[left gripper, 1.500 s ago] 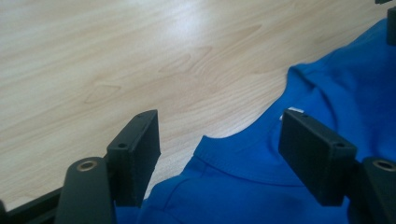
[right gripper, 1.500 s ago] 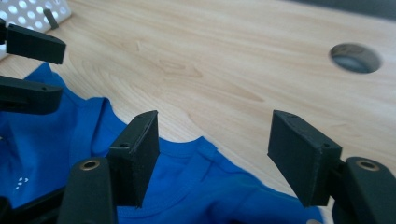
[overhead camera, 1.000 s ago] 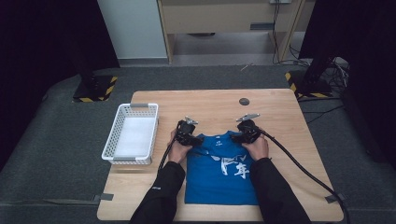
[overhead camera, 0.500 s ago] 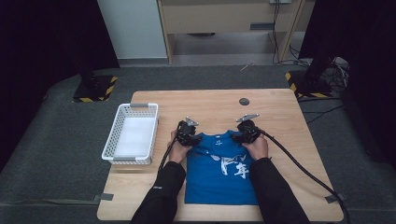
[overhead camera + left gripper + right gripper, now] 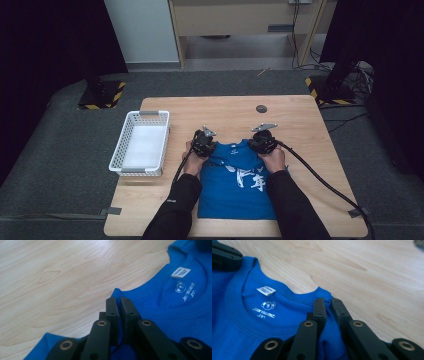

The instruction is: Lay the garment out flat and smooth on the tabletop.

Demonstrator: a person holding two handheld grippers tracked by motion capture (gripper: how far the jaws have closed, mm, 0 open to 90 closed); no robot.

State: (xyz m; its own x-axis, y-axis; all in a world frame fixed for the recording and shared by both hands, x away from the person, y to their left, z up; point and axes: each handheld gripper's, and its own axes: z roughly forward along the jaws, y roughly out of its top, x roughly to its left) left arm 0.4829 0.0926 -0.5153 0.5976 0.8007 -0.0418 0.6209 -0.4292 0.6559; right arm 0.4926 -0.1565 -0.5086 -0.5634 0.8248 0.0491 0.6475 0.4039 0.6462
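Blue cotton: a small T-shirt (image 5: 237, 182) lies flat, print up, on the near half of the wooden table (image 5: 295, 120), collar toward twelve o'clock, hem toward six. High view: the left gripper (image 5: 203, 143) sits at the shirt's ten o'clock shoulder, the right gripper (image 5: 262, 141) at its two o'clock shoulder, both hands level with each other; a white basket (image 5: 142, 143) stands well apart at nine o'clock, a small dark disc (image 5: 261, 108) at twelve. Both sets of jaws have just been closing. Left gripper view: the jaws stand together, pinching a fold of blue cloth at the shoulder seam, the neck label (image 5: 180, 272) off at two o'clock; bare wood runs from nine to twelve. Right gripper view: the jaws are likewise clamped on the opposite shoulder point of the shirt, cloth bunched between them, the label (image 5: 266, 290) at ten o'clock, the other gripper's dark body just in at the upper left corner. Judgement: this reads as the grasp before a lift or a fold. To do it well, confirm each pinch has taken both layers, not only the top one; raise both hands together and at an even rate so the collar stays straight; keep the shoulders taut but not stretched; let the hem trail clear of the table edge before carrying the shirt over.
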